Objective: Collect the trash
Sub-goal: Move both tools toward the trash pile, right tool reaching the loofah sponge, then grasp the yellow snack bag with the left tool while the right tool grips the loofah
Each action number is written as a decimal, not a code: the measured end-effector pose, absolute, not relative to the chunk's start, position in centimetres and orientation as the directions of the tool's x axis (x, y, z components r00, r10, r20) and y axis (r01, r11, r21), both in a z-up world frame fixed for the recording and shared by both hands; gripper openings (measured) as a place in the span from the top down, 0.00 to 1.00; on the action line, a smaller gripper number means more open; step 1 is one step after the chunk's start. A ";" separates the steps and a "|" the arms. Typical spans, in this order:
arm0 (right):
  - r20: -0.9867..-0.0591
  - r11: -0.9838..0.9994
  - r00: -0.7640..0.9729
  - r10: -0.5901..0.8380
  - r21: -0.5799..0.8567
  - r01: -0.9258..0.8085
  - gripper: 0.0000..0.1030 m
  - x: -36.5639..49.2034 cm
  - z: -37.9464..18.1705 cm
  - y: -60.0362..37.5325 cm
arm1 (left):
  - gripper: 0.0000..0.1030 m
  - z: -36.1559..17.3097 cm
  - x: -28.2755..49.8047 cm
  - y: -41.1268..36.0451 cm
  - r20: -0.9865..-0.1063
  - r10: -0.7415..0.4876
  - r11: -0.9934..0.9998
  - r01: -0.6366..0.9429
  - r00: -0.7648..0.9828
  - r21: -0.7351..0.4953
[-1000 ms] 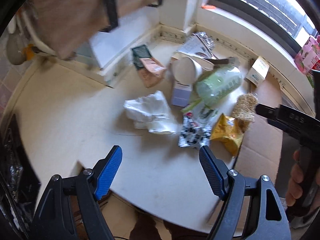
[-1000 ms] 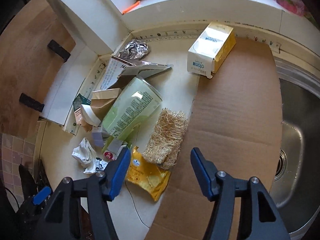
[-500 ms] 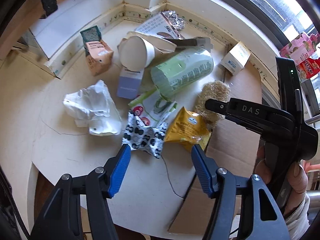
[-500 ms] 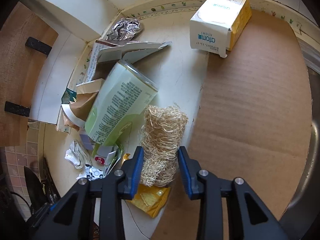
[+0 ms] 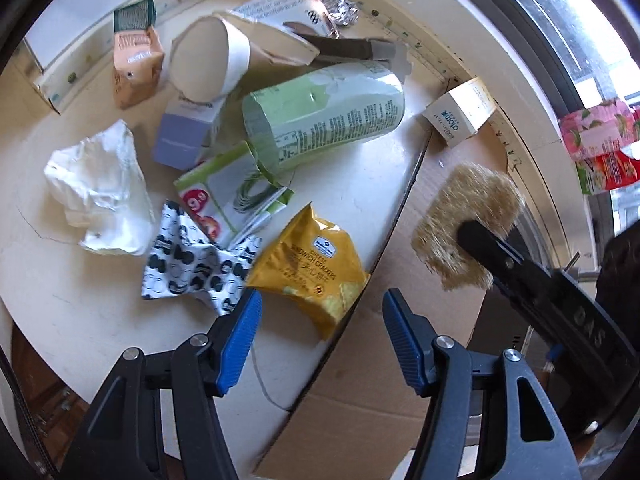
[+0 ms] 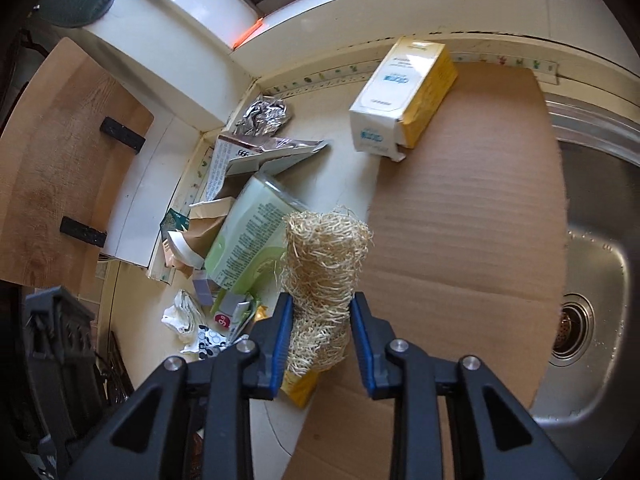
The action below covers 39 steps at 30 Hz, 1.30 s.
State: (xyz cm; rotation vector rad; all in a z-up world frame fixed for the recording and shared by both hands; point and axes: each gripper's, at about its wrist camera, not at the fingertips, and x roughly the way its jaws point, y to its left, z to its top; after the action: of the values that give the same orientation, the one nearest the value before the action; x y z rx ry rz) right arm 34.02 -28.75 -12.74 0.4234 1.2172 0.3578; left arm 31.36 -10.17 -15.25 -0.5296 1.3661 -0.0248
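Straw-coloured loofah scrubber (image 6: 324, 276) is pinched by the right gripper (image 6: 320, 340), whose jaws have just been closing on it. The left gripper (image 5: 320, 336) is held spread above the yellow cracker packet (image 5: 312, 268), nothing between its jaws. Lowering and closing are judged to be called for next.

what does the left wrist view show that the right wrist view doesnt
Only the left wrist view: the open left tongs above the yellow cracker bag, and the peach carton.
Only the right wrist view: the steel sink and the wooden board.
Both: the loofah scrubber clamped in the right tongs, whose jaws have just been closing, the green canister and the cardboard sheet.
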 end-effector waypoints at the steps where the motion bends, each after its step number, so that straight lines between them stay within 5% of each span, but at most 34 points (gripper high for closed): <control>1: -0.824 0.873 0.311 0.473 0.487 -0.036 0.72 33.9 -12.9 -29.1 | 0.40 -15.7 31.6 -10.3 -0.918 -0.331 0.870 -0.306 0.219 -0.387; 19: -0.823 0.860 0.280 0.494 0.511 -0.015 0.72 32.8 -14.7 -30.8 | 0.42 -19.4 34.4 -11.3 -0.957 -0.239 0.835 -0.468 0.166 -0.290; 22: -0.826 0.861 0.275 0.492 0.509 -0.012 0.72 32.7 -14.9 -30.8 | 0.59 -19.5 34.4 -11.1 -0.955 -0.243 0.831 -0.471 0.171 -0.295; 24: -0.827 0.862 0.274 0.491 0.507 -0.012 0.72 32.6 -14.9 -30.7 | 0.80 -19.5 34.2 -10.8 -0.950 -0.259 0.832 -0.459 0.173 -0.311; 39: -0.819 0.860 0.273 0.504 0.504 -0.076 0.72 28.3 -12.6 -28.3 | 0.91 -12.9 27.4 -10.0 -0.951 -0.183 0.946 -0.219 0.247 -0.239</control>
State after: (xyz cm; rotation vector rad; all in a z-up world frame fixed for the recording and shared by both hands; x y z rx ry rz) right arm 28.34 -28.35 -12.62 0.4043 1.2408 0.4052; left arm 27.39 -10.04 -12.88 -0.3547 1.3289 0.0249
